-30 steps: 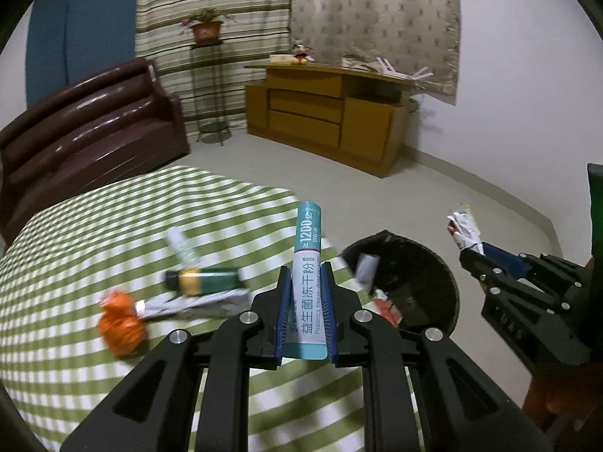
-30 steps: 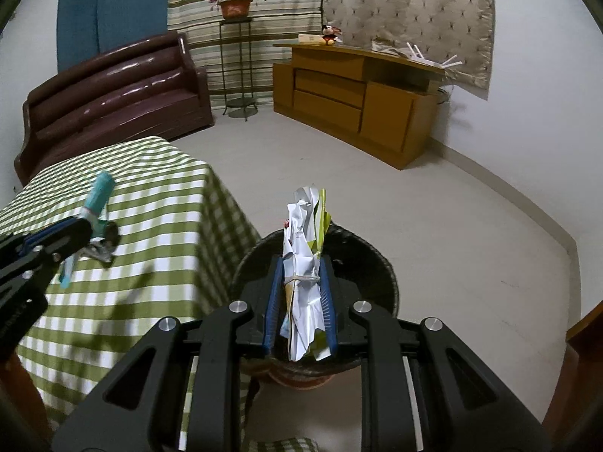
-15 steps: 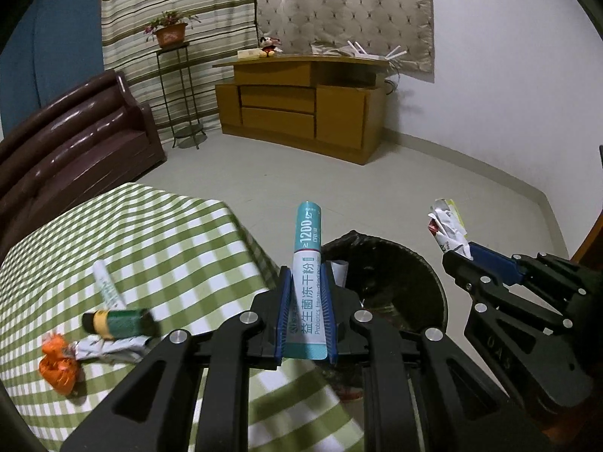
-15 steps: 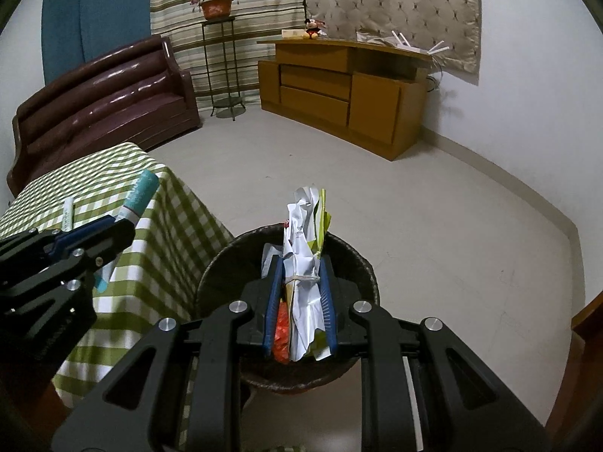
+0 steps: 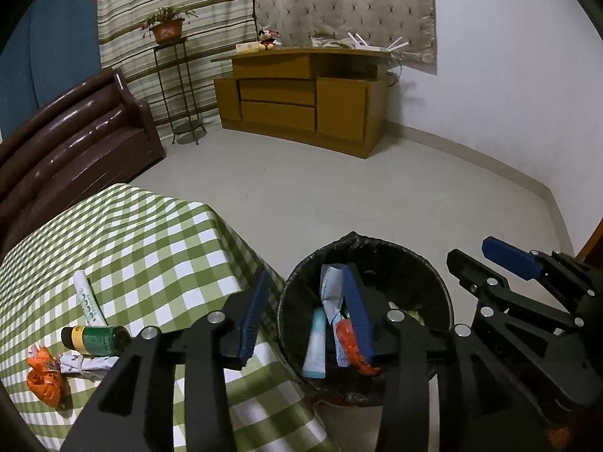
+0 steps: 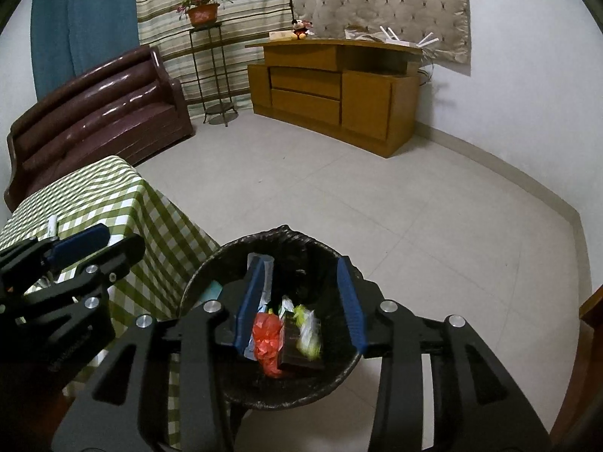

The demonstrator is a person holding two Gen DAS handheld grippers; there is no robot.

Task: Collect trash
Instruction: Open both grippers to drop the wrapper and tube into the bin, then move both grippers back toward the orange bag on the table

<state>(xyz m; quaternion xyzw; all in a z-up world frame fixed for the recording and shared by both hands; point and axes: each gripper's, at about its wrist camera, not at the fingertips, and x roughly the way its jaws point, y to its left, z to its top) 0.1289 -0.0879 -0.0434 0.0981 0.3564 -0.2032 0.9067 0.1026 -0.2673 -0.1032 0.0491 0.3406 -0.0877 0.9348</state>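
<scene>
Both hand-held grippers — left [image 5: 305, 316] and right [image 6: 299, 301] — gape wide and empty above the black bin [image 5: 429, 267], where a teal tube [image 5: 314, 342] lies; bottle [image 5: 94, 339] and orange wrapper [image 5: 43, 376] rest on the desk [image 5: 150, 233].

Green-white checked tablecloth [image 5: 158, 248] covering table at 9 o'clock. Black bin [image 5: 433, 282] sitting at 6, holding light blue tube [image 5: 316, 342], orange-red wrapper [image 6: 267, 339], dark brown box [image 6: 297, 342]. Blue pads [image 6: 348, 301] showing on black grippers. Maroon sofa [image 5: 64, 143] sitting at 10.
</scene>
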